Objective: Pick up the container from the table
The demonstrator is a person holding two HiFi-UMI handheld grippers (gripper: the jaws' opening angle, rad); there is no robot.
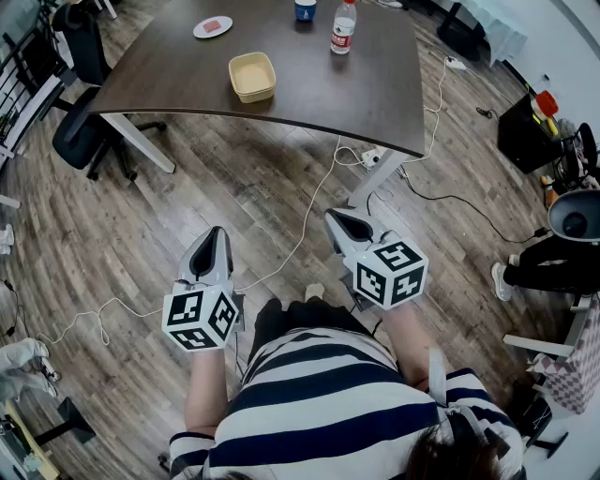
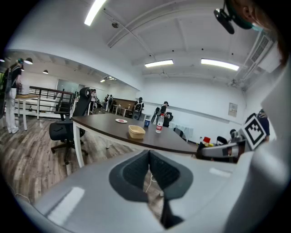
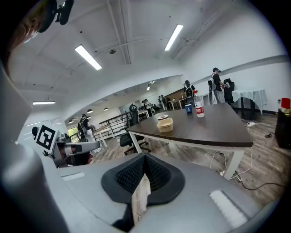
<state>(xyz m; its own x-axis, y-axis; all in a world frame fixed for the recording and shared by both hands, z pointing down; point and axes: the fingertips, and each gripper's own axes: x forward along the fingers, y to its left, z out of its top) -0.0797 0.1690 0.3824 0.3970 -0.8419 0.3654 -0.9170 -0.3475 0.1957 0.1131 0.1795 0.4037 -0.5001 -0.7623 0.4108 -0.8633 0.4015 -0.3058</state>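
Step in hand: approach, not yet begun in earnest. The container (image 1: pixel 252 76), a shallow beige square tub, sits on the dark counter (image 1: pixel 375 94) near its front edge, left of centre in the head view, with nothing visible in it from here. Both grippers are held low in front of the person, over the wood floor and well apart from the counter. Left gripper (image 1: pixel 214 236): jaws closed pad to pad, nothing between them. Right gripper (image 1: pixel 336 221): jaws likewise closed and empty. Both gripper views show the container ahead and well off, so neither tool is lined up on it. Judgement: the next move calls for stepping up to the counter, opening one pair of jaws wide enough to take a wall of the tub, and bringing them down over its rim; the left gripper looks slightly better placed, but either could serve. Other items on the counter: a water bottle (image 1: pixel 343 26) and a blue cup (image 1: pixel 305 9) toward the far edge, and a white plate (image 1: pixel 213 27) to the far left, all well apart from the container and not blocking a frontal reach. An office chair (image 1: pixel 80 56) stands at the counter's left end. A white cable (image 1: pixel 309 220) trails across the floor between person and counter: possible trip hazard on the way in.
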